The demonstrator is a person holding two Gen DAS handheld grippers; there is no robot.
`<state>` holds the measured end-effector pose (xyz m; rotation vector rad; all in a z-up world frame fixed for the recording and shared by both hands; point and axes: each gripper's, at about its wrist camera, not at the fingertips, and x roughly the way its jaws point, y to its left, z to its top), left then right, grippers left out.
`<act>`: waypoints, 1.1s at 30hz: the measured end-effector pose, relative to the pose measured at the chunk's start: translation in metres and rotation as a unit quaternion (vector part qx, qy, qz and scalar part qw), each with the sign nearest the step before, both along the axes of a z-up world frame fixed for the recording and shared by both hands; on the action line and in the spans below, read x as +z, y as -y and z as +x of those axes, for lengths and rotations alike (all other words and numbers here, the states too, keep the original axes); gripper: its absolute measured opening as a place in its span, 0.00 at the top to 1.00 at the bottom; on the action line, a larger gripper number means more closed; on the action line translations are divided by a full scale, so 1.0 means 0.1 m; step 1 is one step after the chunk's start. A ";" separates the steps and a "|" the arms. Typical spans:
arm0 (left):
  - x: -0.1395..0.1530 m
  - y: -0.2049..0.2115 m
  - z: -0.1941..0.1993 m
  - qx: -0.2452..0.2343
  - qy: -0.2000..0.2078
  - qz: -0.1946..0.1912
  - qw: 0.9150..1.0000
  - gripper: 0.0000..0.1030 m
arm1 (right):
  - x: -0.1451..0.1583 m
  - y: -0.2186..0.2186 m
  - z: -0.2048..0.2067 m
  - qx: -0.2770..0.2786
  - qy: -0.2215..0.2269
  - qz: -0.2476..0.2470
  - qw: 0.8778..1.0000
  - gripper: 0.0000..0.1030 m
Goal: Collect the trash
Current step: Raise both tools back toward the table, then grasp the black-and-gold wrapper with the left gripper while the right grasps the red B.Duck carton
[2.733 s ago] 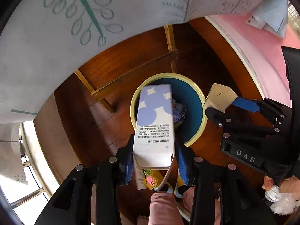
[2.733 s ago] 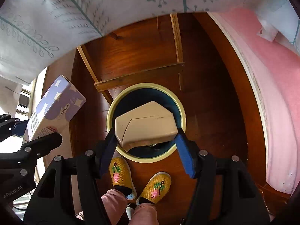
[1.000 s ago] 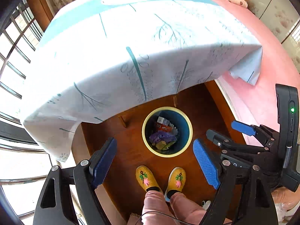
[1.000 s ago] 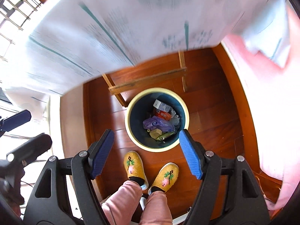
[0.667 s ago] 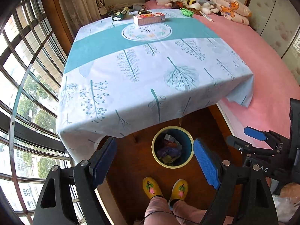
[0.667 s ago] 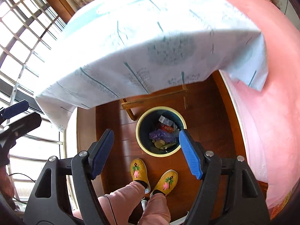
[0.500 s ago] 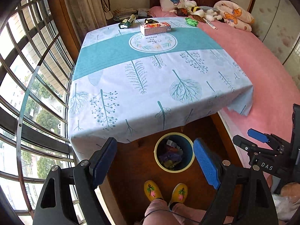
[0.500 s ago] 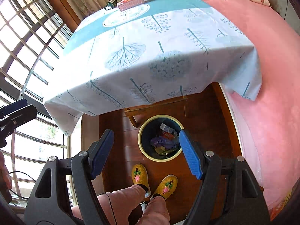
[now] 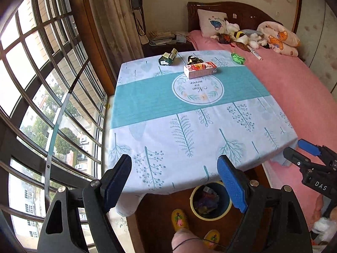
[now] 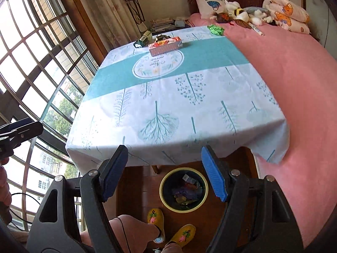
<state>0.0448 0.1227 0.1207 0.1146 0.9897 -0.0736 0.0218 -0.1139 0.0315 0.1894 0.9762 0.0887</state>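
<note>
1. Left wrist view: your left gripper point(image 9: 174, 181) hangs above the near edge of the table point(image 9: 189, 126), fingers spread wide, nothing between the blue pads point(image 9: 230, 187).
2. Right wrist view: your right gripper point(image 10: 163, 171) is likewise spread wide and empty, over the near table edge.
3. Trash bin point(image 10: 183, 189), yellow rim and blue inside, stands on the wooden floor point(image 10: 240, 162) partly under the tablecloth overhang; it holds mixed wrappers, including a purple one.
4. Trash on the table, all at the far end: a red and white carton point(image 9: 200, 69) lying flat at the far rim of the round emblem; a green carton point(image 9: 167, 59) on its side, further back on the window side; a dark wrapper point(image 9: 194, 59) just behind the red carton; a crumpled green wrapper point(image 9: 238, 58) at the far corner beside the pink bed point(image 9: 294, 88).
5. Your yellow slippers point(image 10: 155, 218) are on the floor just beside the bin.
</note>
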 end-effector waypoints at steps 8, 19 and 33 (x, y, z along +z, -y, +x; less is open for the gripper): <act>0.37 -0.15 1.23 -0.014 0.025 0.010 1.000 0.18 | 0.49 -0.09 1.03 0.007 0.022 -0.015 1.000 0.32; 0.04 -0.14 3.53 -0.101 0.016 0.008 0.995 0.21 | 0.19 -0.15 3.37 -0.073 -0.059 0.029 0.995 0.32; -0.96 -0.23 5.15 -0.100 -0.019 -0.032 0.994 0.21 | -1.22 -0.10 5.22 -0.262 -0.166 0.098 0.946 0.32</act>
